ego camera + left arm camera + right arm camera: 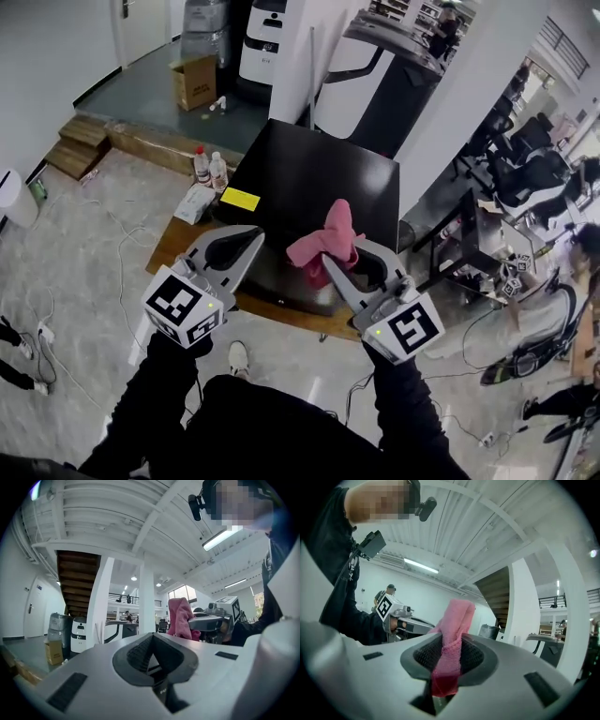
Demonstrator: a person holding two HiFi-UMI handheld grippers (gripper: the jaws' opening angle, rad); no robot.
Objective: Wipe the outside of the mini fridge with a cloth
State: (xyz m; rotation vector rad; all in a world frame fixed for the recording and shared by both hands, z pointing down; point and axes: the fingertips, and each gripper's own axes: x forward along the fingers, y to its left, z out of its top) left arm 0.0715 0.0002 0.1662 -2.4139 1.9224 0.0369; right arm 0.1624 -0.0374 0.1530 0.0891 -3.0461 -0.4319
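progress: mini fridge (309, 178) sits right under you, wiping looks barely begun, all sides left | room: top bare apart from yellow sticker (240, 199) at left edge, bottles (209, 170) just beside | pink cloth (330, 236) over front edge, pinched in your right gripper (330, 267) | left gripper (255, 234) closed, empty

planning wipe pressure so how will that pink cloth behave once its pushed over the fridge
Probably floppy: the pink cloth folds and bunches above the right claw pinching it. Likely light, since one pinched fold holds it all up. It would probably drag and crumple rather than slide flat on the mini fridge.
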